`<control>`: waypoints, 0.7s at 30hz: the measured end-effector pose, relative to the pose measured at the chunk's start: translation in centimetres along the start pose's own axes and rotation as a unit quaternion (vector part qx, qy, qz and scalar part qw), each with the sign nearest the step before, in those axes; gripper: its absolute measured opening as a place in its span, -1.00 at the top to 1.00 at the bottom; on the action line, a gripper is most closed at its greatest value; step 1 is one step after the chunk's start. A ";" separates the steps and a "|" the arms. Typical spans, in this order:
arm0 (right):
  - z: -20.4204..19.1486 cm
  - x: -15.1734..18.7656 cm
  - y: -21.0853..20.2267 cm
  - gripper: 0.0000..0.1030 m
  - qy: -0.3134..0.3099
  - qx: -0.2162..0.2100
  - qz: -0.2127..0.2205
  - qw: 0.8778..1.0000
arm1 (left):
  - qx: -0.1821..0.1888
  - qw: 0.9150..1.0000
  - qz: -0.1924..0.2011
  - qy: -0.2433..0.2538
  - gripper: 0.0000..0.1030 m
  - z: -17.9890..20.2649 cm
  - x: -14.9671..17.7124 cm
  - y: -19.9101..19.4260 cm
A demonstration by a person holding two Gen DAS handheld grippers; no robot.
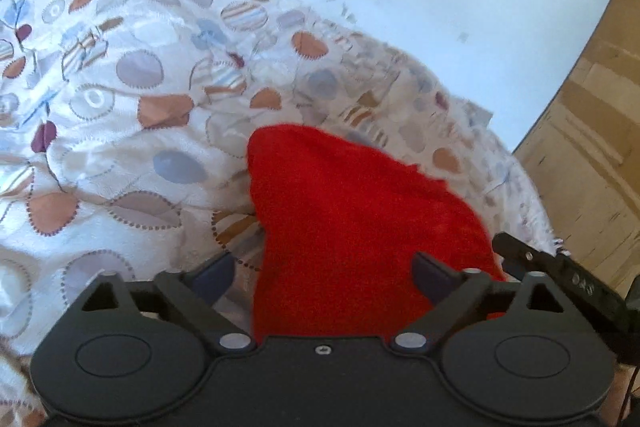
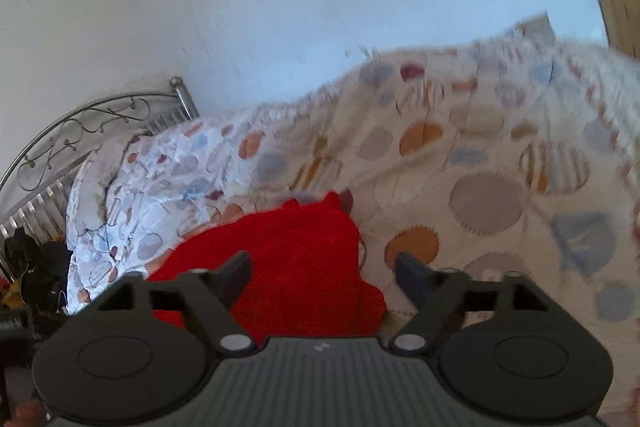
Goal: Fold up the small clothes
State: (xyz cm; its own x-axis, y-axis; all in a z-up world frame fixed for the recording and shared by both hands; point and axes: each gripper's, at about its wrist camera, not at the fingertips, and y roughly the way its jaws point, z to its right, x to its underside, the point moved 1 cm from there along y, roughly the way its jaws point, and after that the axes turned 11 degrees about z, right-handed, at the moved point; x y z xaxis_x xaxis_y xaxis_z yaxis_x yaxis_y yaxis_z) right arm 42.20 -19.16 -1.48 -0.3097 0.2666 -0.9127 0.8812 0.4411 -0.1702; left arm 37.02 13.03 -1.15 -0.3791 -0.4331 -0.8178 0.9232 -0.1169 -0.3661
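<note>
We are holding both claws over a bed spread with a white quilt [image 1: 120, 39] patterned in orange, grey and blue circles. Starting at the far left of the right wrist view, a curved metal headboard [image 2: 80, 123] is standing against the pale wall [image 2: 280, 7], with a pillow [image 2: 92, 179] lying just in front of it. Moving inward, the left claw [image 1: 324, 273] is standing with its jaws wide apart, gripping nothing; the red garment [image 1: 344, 219] is lying on the quilt directly ahead of it, spreading between and beneath the two fingers, and we cannot tell whether either finger is touching the cloth. The right claw [image 2: 322, 273] is likewise gaping wide and empty: its left finger [image 2: 234, 275] is showing over the same red garment [image 2: 288, 259], while the other finger is showing over bare quilt just beside the garment's right edge. At the far right of the left wrist view, a wooden panel [image 1: 600, 147] is rising beside the bed.
</note>
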 end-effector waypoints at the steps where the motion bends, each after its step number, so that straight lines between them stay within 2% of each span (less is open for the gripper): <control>1: -0.3 -0.3 -0.9 -0.81 -0.007 -0.001 0.007 1.000 | 0.002 1.000 0.005 0.001 -0.94 0.2 -0.1 -0.7; 3: -1.1 -0.8 -3.0 -0.95 -0.018 -0.002 0.022 1.000 | -0.002 1.000 0.017 0.012 -0.96 1.0 -0.4 -2.5; 5: -2.0 -1.1 -5.0 -1.00 -0.025 -0.005 0.036 0.999 | -0.006 0.999 0.034 0.035 -0.99 2.2 -0.4 -4.6; 11: -5.2 -1.6 -11.5 -1.00 -0.066 -0.011 0.075 0.995 | -0.020 0.992 0.076 0.096 -0.99 5.2 0.2 -10.9; 15: -6.7 -0.9 -15.4 -1.00 -0.090 -0.019 0.090 0.992 | -0.015 0.988 0.099 0.117 -0.99 6.2 1.2 -15.1; 21: -8.0 0.3 -21.2 -1.00 -0.118 -0.019 0.108 0.987 | -0.027 0.982 0.121 0.141 -0.99 6.9 3.1 -19.9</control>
State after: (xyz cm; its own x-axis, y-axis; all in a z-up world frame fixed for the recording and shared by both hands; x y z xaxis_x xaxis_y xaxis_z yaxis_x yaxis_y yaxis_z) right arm 20.54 -21.56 4.82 -0.0198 0.1530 -0.9880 0.9024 0.4281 0.0482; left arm 17.90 7.88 6.64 -0.1586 -0.1765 -0.9714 0.9866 0.0094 -0.1628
